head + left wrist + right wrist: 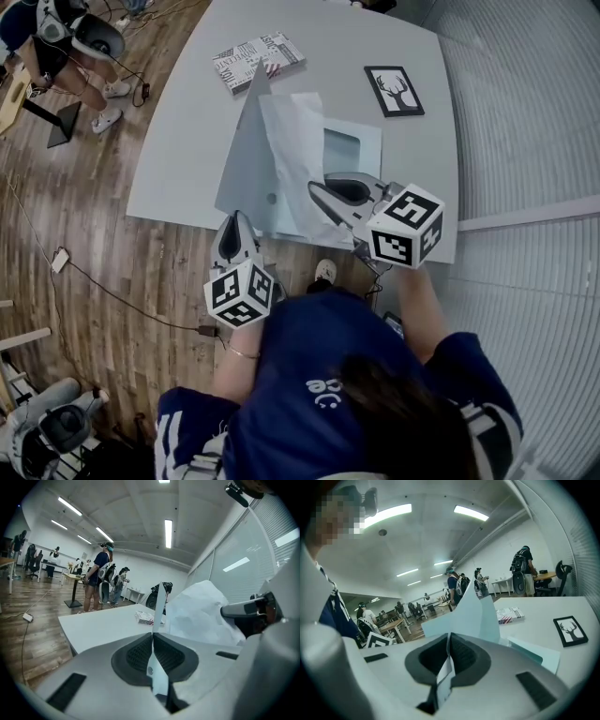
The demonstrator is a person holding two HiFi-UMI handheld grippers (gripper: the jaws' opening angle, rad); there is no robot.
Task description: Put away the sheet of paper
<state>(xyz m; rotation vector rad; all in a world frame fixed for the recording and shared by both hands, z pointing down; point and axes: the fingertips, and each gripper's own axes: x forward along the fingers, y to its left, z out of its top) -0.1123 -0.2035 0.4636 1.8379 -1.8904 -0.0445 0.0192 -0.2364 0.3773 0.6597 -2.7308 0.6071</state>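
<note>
A pale blue folder (352,150) lies open on the grey table (187,122), near its front edge. Its cover (246,155) stands up as a tall flap, and my left gripper (236,220) is shut on that flap's lower edge. In the left gripper view the cover's thin edge (158,606) runs up from between the pads of the left gripper (152,637). A white sheet of paper (295,141) rises crumpled over the folder, with my right gripper (319,192) shut on its near edge. In the right gripper view the paper (444,677) sits pinched in the right gripper (449,639), and the folder flap (464,616) stands behind it.
A patterned book (258,61) lies at the table's far side, and a black framed deer picture (394,90) lies to its right. Several people stand at desks across the room (101,581). Wooden floor with cables lies left of the table; a ribbed wall runs along the right.
</note>
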